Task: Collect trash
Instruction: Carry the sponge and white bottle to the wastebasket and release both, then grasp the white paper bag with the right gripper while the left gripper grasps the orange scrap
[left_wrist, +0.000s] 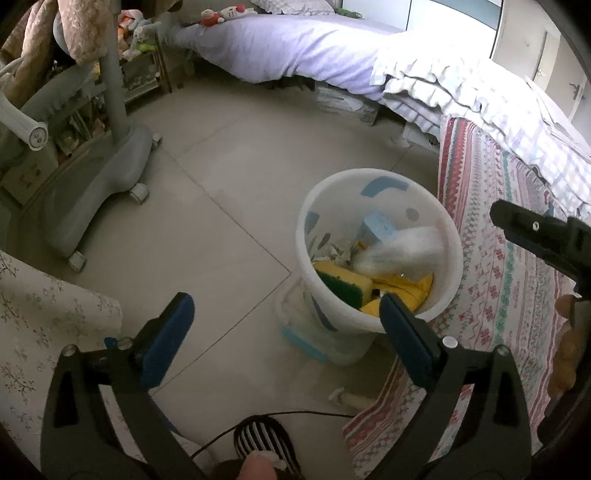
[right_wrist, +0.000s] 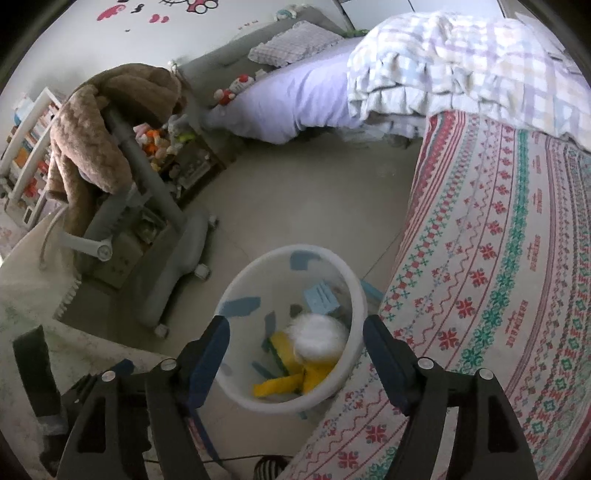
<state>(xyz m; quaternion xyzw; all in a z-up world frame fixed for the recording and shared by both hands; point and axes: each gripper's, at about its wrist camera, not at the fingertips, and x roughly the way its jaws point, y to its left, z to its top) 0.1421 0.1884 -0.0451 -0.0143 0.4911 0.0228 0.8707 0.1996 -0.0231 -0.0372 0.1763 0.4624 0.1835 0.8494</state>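
A white plastic bin (left_wrist: 373, 325) stands on the tiled floor beside the bed; it also shows in the right wrist view (right_wrist: 240, 391). It holds a white fluffy wad (left_wrist: 402, 251) (right_wrist: 319, 338), blurred as if in motion, a yellow and green sponge (left_wrist: 343, 284), yellow scraps (right_wrist: 280, 384) and a light blue card (left_wrist: 380, 227) (right_wrist: 321, 297). My left gripper (left_wrist: 286, 314) is open and empty, low, in front of the bin. My right gripper (right_wrist: 297, 336) is open and empty, directly above the bin. Its finger (left_wrist: 532, 230) shows at the right of the left wrist view.
A patterned bedspread (right_wrist: 498, 277) hangs off the bed at the right. A grey wheeled chair base (left_wrist: 99, 192) stands at the left with a brown blanket (right_wrist: 92, 136) over it. A floral cloth (left_wrist: 44, 325) lies at the near left. A striped slipper (left_wrist: 258, 439) is at the bottom.
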